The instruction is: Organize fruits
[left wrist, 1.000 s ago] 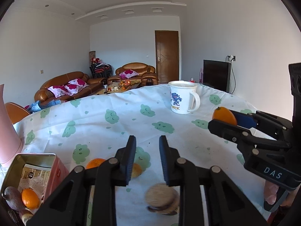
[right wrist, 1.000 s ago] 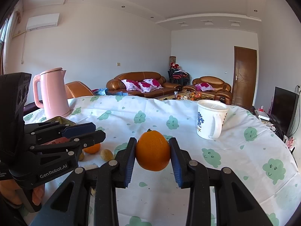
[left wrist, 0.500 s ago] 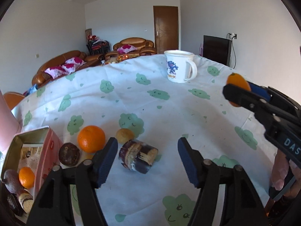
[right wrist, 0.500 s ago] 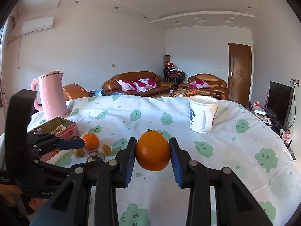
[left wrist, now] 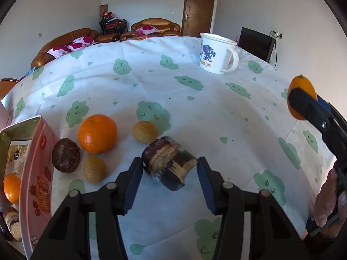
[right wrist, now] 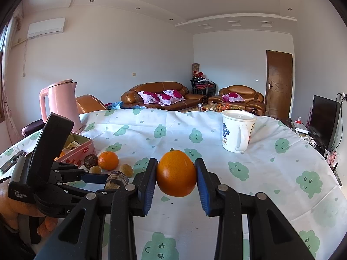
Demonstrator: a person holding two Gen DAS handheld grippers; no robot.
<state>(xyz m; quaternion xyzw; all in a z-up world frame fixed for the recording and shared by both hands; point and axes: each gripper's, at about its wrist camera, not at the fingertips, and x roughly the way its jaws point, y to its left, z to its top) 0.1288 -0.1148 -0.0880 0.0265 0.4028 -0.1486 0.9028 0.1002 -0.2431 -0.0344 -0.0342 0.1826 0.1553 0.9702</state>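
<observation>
- We are at a table (left wrist: pixel 216 117) under a white cloth printed with green clouds, in a living room with brown sofas; a white mug (left wrist: pixel 216 54) stands at the far side.
- Our left gripper (left wrist: pixel 170 173) is closing around a dark, cut piece of fruit (left wrist: pixel 171 162) lying on the cloth; it sits between the jaws, and we cannot tell whether the pads are pressing yet.
- Our right gripper (right wrist: pixel 176 178) is clamped on a small orange fruit (right wrist: pixel 176 173), held clear above the table.
- Loose beside the left jaw lie a large orange (left wrist: pixel 97 133), a dark round fruit (left wrist: pixel 66 158) and two yellowish ones, just beside the pink tin (left wrist: pixel 36 173), which already holds fruit.
- Risks, as we judge them: the dark piece is irregular and lies askew, so the jaws may catch only a corner and let it twist out or roll.
- A hard squeeze could crush its soft cut face.
- Swinging towards the tin could knock the round fruits rolling.
</observation>
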